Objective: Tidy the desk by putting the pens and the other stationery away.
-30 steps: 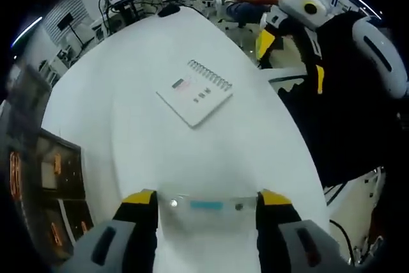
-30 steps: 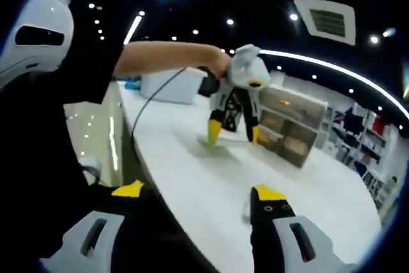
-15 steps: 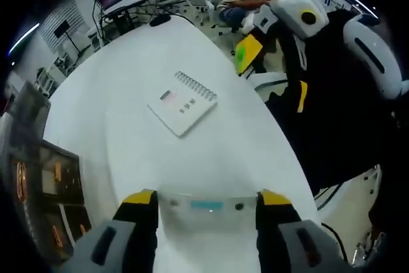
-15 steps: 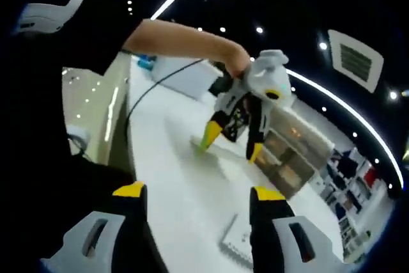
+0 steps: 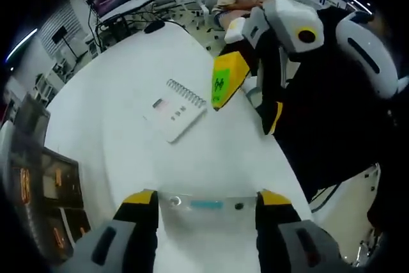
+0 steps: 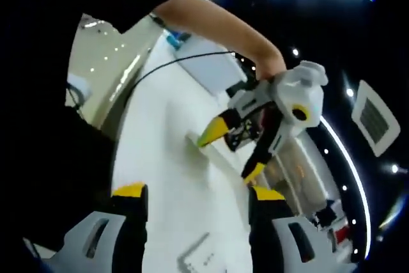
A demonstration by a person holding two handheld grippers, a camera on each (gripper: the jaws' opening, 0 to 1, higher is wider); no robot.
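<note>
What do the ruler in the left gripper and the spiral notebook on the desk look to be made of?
The ruler looks like clear hard plastic: the white desk shows through it, with a teal mark at its middle. The notebook seems to be paper or card with a matte white cover, bound by a wire coil along one edge, probably metal. The left gripper holds the ruler between its jaws.

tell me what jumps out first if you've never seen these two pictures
In the left gripper view, the right gripper with its yellow-tipped jaws apart hangs over the white table, close beside a spiral notebook. Between the left gripper's own jaws sits a clear ruler. In the right gripper view, a bare arm holds the left gripper over the table, by a drawer unit.
</note>
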